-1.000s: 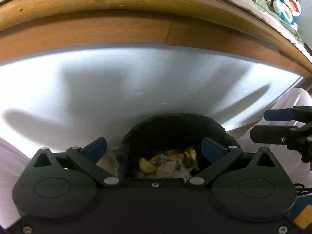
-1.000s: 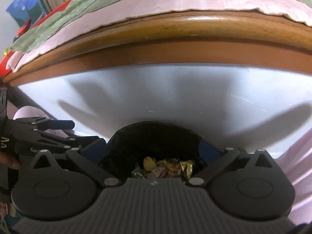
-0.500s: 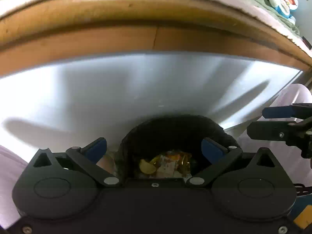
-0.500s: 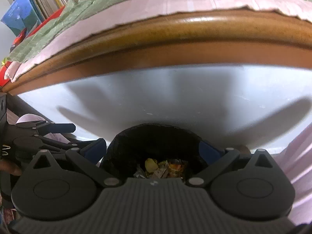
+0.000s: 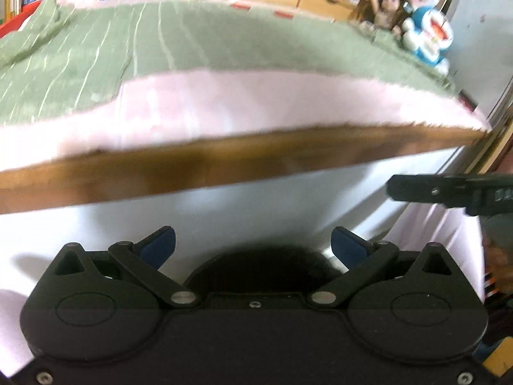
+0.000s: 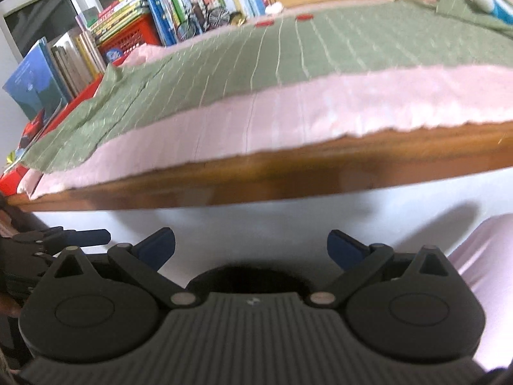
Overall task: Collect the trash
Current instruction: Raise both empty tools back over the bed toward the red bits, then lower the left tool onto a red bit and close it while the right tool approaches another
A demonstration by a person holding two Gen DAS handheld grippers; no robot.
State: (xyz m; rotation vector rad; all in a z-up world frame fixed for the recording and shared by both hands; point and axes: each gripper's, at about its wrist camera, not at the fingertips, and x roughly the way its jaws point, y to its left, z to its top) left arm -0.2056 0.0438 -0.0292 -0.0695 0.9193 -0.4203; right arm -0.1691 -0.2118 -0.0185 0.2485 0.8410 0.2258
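Just the dark rim of a black trash bin (image 5: 256, 264) shows low in the left wrist view, and the same bin (image 6: 247, 277) sits low in the right wrist view; its contents are hidden. My left gripper (image 5: 253, 243) is open above it with nothing between its blue pads. My right gripper (image 6: 250, 245) is open and empty too. Two small red pieces (image 6: 264, 23) (image 6: 304, 16) lie far back on the green bed cover (image 6: 288, 61). From the left wrist view the right gripper's finger (image 5: 426, 189) pokes in at the right.
A bed with a brown wooden rail (image 5: 224, 166) and pink sheet (image 5: 240, 106) fills the front. Its white side panel (image 6: 288, 224) faces me. Books (image 6: 179, 0) line the far side. A blue plush toy (image 5: 429, 40) and a doll (image 5: 381, 16) sit at the far right corner.
Both grippers have tilted up and risen: the bin with its trash has dropped almost out of view and the bed top has come into sight. Both remain open.
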